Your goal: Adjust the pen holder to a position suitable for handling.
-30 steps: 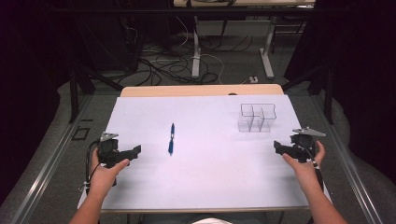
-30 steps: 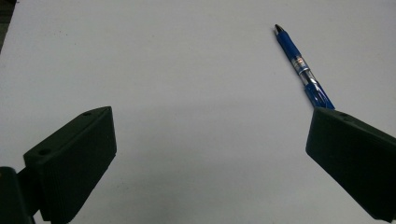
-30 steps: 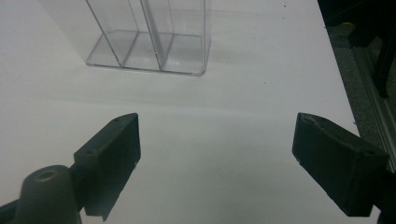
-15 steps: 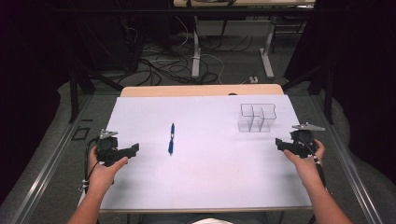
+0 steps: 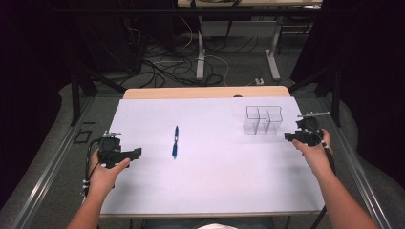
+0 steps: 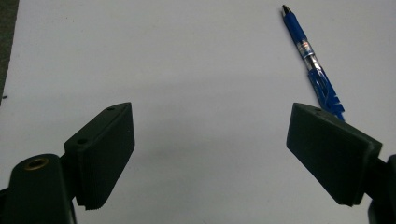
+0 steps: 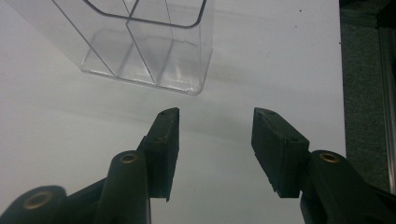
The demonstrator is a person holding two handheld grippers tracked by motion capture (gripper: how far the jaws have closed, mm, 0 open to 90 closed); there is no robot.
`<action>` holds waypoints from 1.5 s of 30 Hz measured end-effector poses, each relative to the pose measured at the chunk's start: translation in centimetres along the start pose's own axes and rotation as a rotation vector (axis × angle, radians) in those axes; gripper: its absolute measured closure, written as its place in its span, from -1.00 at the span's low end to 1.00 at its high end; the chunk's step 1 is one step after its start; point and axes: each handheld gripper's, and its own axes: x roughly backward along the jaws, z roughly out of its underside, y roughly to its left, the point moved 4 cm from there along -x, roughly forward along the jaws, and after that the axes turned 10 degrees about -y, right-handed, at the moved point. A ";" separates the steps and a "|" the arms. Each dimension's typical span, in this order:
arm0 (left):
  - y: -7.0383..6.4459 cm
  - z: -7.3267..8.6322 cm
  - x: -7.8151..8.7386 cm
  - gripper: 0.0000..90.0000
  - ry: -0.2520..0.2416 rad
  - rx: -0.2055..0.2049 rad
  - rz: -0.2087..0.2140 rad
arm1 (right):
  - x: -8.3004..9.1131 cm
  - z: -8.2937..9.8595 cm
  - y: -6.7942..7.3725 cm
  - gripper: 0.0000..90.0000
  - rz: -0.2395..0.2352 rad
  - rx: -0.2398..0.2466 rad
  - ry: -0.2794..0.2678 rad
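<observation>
While both hands rest at the near corners of the white surface, I list the following. Item: left gripper, jaws spread wide, holding nothing, pointing across the sheet toward the middle. Item: right gripper, jaws parted about halfway, holding nothing, just beside the clear divided box. Item: blue pen, lying flat near the centre of the surface, long axis running away from me toward the far edge, tip farthest off. In the left gripper view the pen sits ahead and to the right of my jaws, its near end just beyond the right jaw. Judgement: the left gripper is the nearer one, and a grasp would come across the barrel from the side.
</observation>
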 end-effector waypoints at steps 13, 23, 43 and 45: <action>0.1 0.4 0.0 -0.64 0.014 -0.013 -0.011 | -1.6 -3.7 -0.9 0.67 -0.007 -0.031 0.089; 0.1 0.5 0.0 -0.63 0.018 -0.008 -0.008 | -3.6 -4.6 -1.7 0.96 -0.003 -0.048 0.095; 0.4 1.0 -0.1 -0.63 0.028 -0.017 -0.019 | -7.0 -5.0 -1.7 1.00 -0.089 -0.045 0.074; 0.3 1.0 -0.1 -0.63 0.027 -0.013 -0.021 | -7.1 -5.0 -1.7 1.00 -0.088 -0.035 0.074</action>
